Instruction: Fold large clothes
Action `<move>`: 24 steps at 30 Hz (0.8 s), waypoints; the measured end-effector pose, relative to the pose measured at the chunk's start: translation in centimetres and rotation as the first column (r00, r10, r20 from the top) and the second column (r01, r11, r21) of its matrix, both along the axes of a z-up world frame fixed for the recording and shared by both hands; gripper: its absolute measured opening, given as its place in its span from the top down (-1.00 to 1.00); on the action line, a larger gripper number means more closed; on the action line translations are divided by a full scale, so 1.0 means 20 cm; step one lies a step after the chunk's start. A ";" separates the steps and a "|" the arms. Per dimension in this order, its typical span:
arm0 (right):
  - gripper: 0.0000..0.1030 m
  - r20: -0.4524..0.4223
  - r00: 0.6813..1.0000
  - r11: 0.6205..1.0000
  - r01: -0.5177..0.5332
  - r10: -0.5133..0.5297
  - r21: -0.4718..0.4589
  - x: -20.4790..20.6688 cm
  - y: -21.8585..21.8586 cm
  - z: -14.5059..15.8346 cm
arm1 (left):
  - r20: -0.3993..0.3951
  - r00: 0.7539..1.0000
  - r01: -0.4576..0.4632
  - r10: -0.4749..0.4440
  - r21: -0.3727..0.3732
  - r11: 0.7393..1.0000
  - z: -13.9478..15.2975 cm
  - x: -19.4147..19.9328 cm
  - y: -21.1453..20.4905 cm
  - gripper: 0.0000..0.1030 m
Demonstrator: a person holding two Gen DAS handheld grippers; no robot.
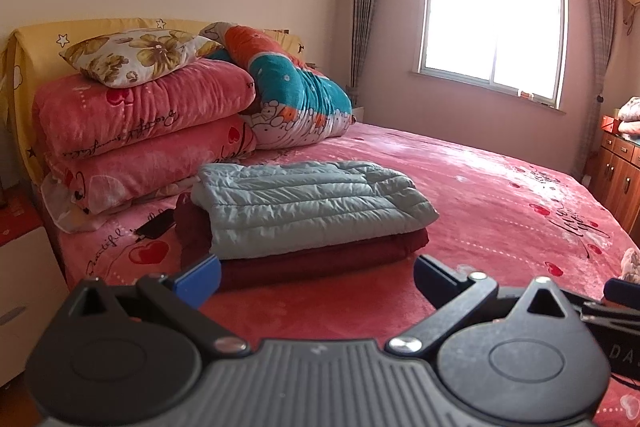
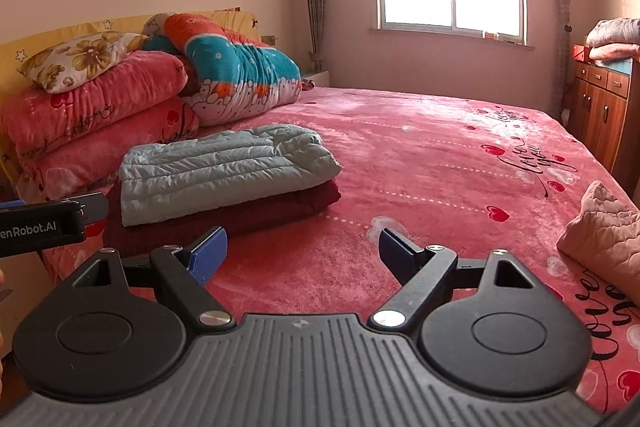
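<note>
Already folded, a pale grey-green quilted jacket (image 1: 308, 203) lies as a flat rectangular pad, its stitched channels running in parallel ribs across the top. It rests squarely on a folded dark red garment (image 1: 320, 259), which shows as a thicker slab jutting out beneath it along the near edge and at the left end. Both sit on the pink heart-print bed (image 1: 500, 195), toward its left side, just in front of the stacked pink quilts (image 1: 140, 131) and the teal and orange quilt (image 1: 296, 95) at the headboard end. A dark phone (image 1: 156, 225) lies on the bed just left of the pile.

Seen from the left wrist, the stack's long axis runs left to right across the view, tilting slightly farther away toward the right; the jacket's ribs follow that same line.

Nearer the camera, the left tool (image 1: 316, 277) hangs above the bed with its blue-padded fingers spread wide, holding nothing and touching nothing. Off to the right, the right tool (image 2: 304, 251) is likewise spread wide and empty, over bare bedspread, apart from the pile. A quilted pink cushion (image 2: 604, 231) lies at the bed's right edge.
</note>
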State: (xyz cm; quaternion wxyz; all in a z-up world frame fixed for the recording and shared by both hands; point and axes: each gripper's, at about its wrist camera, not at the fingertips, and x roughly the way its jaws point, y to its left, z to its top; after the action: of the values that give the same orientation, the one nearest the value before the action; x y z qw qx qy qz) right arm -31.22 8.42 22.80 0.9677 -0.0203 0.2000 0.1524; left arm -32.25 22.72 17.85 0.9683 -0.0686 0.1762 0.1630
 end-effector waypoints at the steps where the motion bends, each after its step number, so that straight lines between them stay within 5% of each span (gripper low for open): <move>1: -1.00 -0.001 1.000 1.000 0.000 0.000 -0.001 0.00 0.00 0.00 | -0.001 1.000 0.000 0.000 0.000 1.000 0.00 0.00 0.00 -0.98; 24: -1.00 -0.002 0.999 0.999 -0.034 0.034 -0.010 -0.02 -0.04 0.00 | -0.004 1.000 0.003 -0.003 0.009 1.000 -0.01 0.00 0.00 -0.98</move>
State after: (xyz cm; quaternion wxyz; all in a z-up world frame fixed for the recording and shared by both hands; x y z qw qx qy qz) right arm -31.63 7.67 22.80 0.9646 -0.0284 0.2014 0.1679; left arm -32.16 22.74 17.70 0.9686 -0.0639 0.1775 0.1623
